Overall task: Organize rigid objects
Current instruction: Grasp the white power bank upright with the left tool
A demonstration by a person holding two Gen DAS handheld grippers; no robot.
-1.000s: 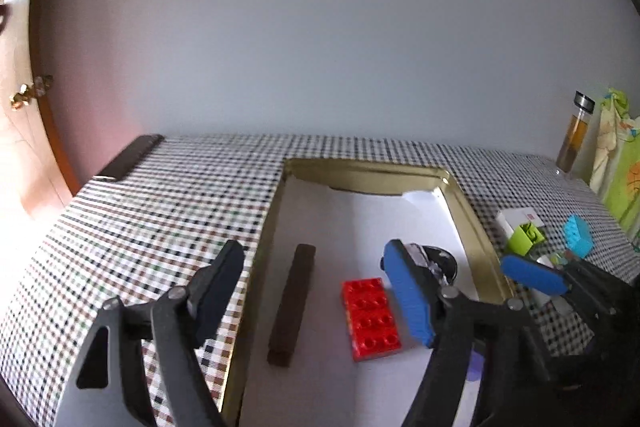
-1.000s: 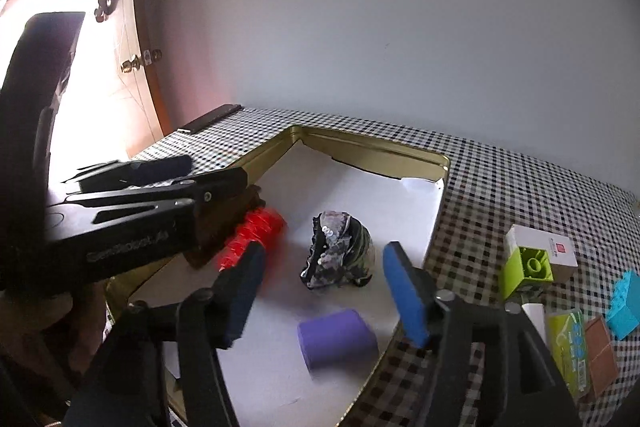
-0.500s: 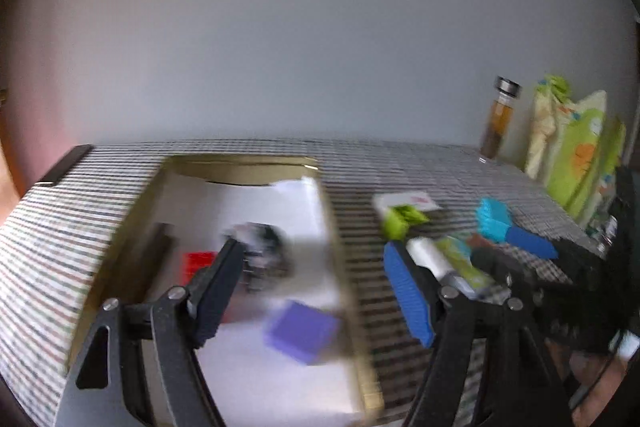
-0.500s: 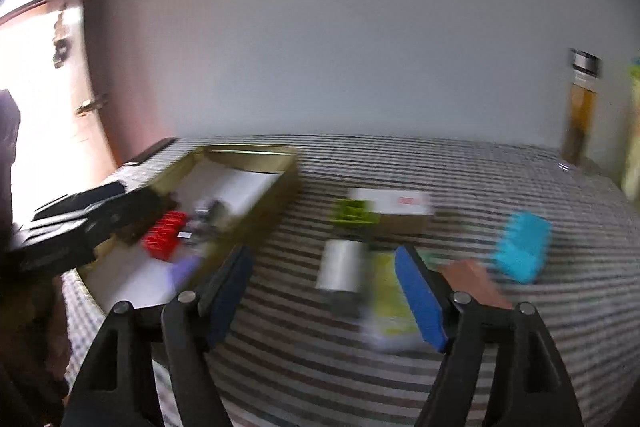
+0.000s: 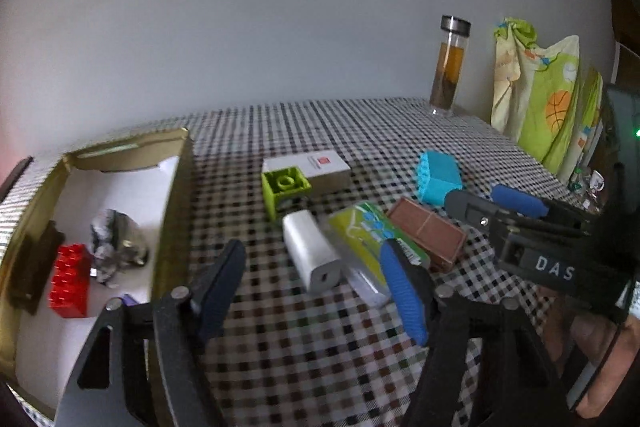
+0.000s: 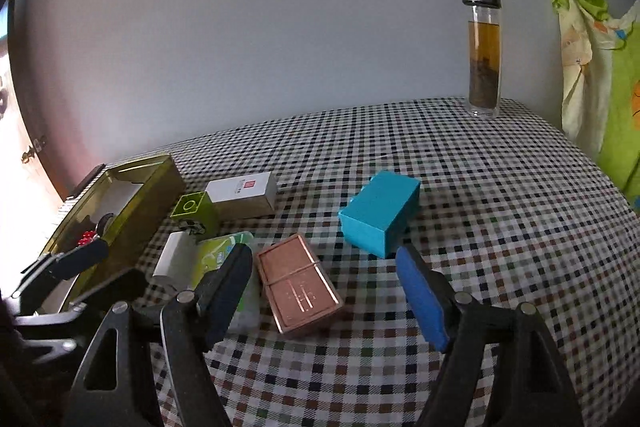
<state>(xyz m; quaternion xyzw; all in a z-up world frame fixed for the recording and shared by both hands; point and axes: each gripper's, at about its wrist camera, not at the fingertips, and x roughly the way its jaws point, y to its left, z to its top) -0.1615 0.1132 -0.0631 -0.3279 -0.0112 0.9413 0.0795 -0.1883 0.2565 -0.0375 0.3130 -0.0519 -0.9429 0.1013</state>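
Both grippers hang over the checked tablecloth (image 6: 460, 187) with nothing between their fingers. The left gripper (image 5: 316, 279) is closing its jaws at this moment, empty, with the white power bank (image 5: 310, 251) and the green packet (image 5: 368, 235) lying on the cloth beyond its tips. The right gripper (image 6: 324, 287) stands released, pads well apart, and the copper-coloured box (image 6: 298, 287) lies on the cloth between and just ahead of its fingers, not touched by either pad.

Over at the left edge of the table sits the gold tin tray (image 5: 170, 227), lined with white paper. Inside it: a red brick (image 5: 70, 283), a dark bar (image 5: 32, 267) against the tray's left wall, a crumpled silvery-dark lump (image 5: 116, 243) just beside the brick, and a sliver of something purple (image 5: 128, 299) at the tray's near end.

Outside the tray, near the middle of the table, the loose items cluster. A lime-green brick (image 5: 284, 187) touches the white carton with a red mark (image 5: 316, 167) behind it. The power bank and the green packet lie side by side, the copper-coloured box just to the right of the packet. The turquoise brick (image 6: 380, 215) rests on its side, a little apart towards the right.

At the far right corner a glass bottle of amber liquid (image 6: 484, 47) stands upright by the wall, next to a green printed cloth (image 6: 600, 67).
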